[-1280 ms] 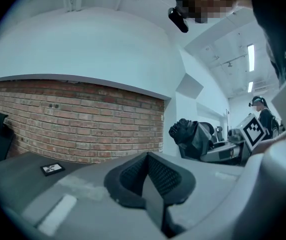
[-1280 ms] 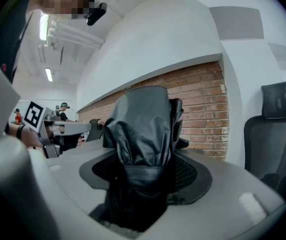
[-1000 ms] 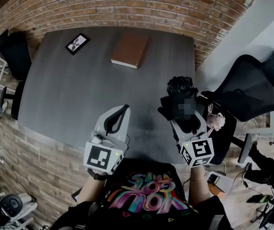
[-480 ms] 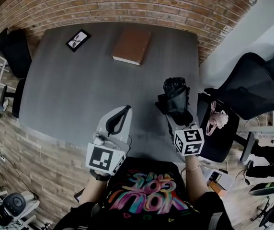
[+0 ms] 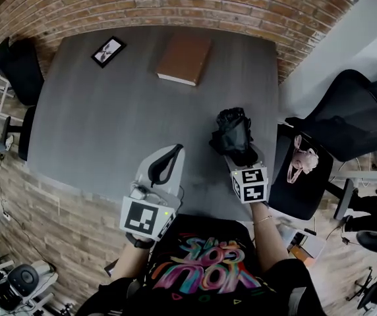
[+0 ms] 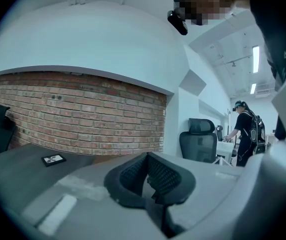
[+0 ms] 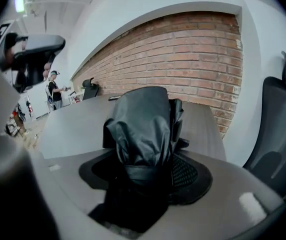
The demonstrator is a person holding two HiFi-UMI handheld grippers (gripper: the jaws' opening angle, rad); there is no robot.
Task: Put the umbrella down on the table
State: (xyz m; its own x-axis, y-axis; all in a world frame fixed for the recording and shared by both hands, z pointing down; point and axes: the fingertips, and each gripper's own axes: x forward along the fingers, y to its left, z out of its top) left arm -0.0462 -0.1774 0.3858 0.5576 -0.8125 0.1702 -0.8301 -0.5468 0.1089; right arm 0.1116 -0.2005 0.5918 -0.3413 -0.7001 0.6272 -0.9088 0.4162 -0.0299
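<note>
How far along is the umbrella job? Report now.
Done: the umbrella is gripped in the right hand-held gripper. In hand: it hangs over the table's right side, seemingly not set down. Left: lower it, release. The left hand-held gripper is shut and empty.

1. Shirt (image 5: 195,268): bright graffiti-style lettering across the front, seen upside down and too distorted to read.
2. Left marker cube (image 5: 145,218) and right marker cube (image 5: 250,184): black-and-white square codes only, no letters or numbers.
3. No other print is legible.
</note>
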